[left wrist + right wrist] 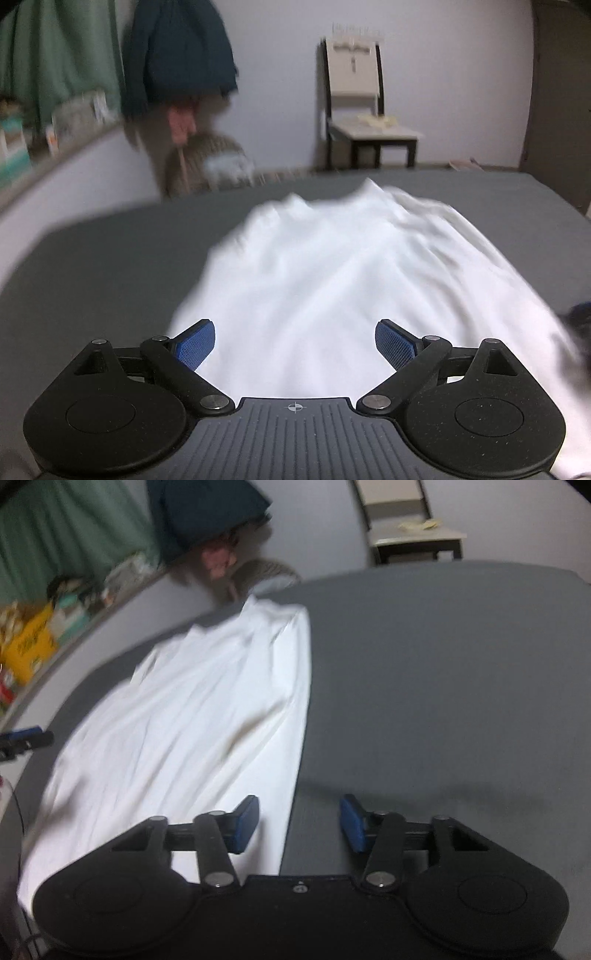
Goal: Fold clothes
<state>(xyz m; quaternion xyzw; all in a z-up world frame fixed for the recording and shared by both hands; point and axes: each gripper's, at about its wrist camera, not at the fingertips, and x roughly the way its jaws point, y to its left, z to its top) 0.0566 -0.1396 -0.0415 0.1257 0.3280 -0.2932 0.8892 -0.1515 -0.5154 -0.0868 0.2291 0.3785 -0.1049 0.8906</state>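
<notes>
Shirt point(314, 280): spread flat on grey bed point(443, 664).
My left gripper point(294, 345) hangs spread above its near hem; my right gripper point(299, 823) (also parted, empty) straddles its right edge.

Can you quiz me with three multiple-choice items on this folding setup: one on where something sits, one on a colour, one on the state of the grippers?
1. Where does the right gripper sit relative to the white garment?
A. At its right edge, one finger over the cloth, the other over the bare surface
B. Far beyond its top end
C. Under it

2. What colour is the surface under the garment?
A. Red
B. Dark grey
C. Yellow

3. What state are the left gripper and the right gripper in?
A. Both shut on cloth
B. Left shut, right open
C. Both open, holding nothing

Answers: 1 A, the garment's edge runs between the fingers; 2 B, grey shows all round the cloth; 3 C, a clear gap separates the blue pads in each view.
</notes>
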